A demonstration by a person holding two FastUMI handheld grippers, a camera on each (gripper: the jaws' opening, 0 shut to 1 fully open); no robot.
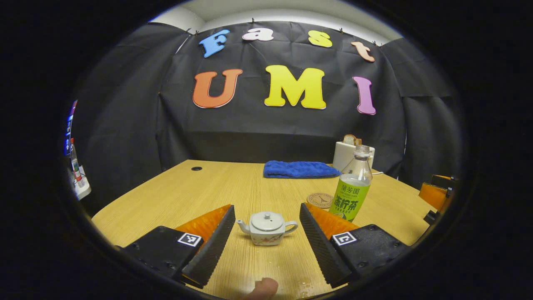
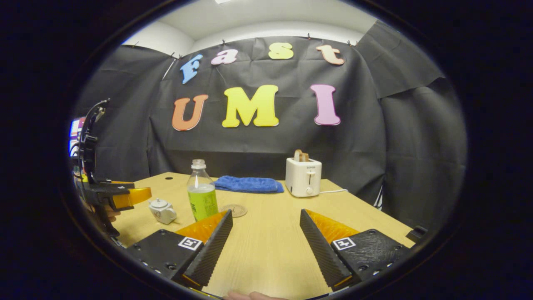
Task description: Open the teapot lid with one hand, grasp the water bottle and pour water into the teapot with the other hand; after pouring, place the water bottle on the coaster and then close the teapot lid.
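Both grippers' jaws wide open, holding nothing. My left gripper (image 1: 266,233) lines up on teapot (image 1: 267,228), lid on; bottle (image 1: 352,189) just right, capless, coaster (image 1: 320,199) behind. Right gripper (image 2: 266,237) far off. Risk: wide approach clips bottle, spills.

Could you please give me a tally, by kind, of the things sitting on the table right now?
Teapot, lid on: 1
Water bottle: 1
Coaster: 1
Blue cloth: 1
Toaster: 1
Total: 5
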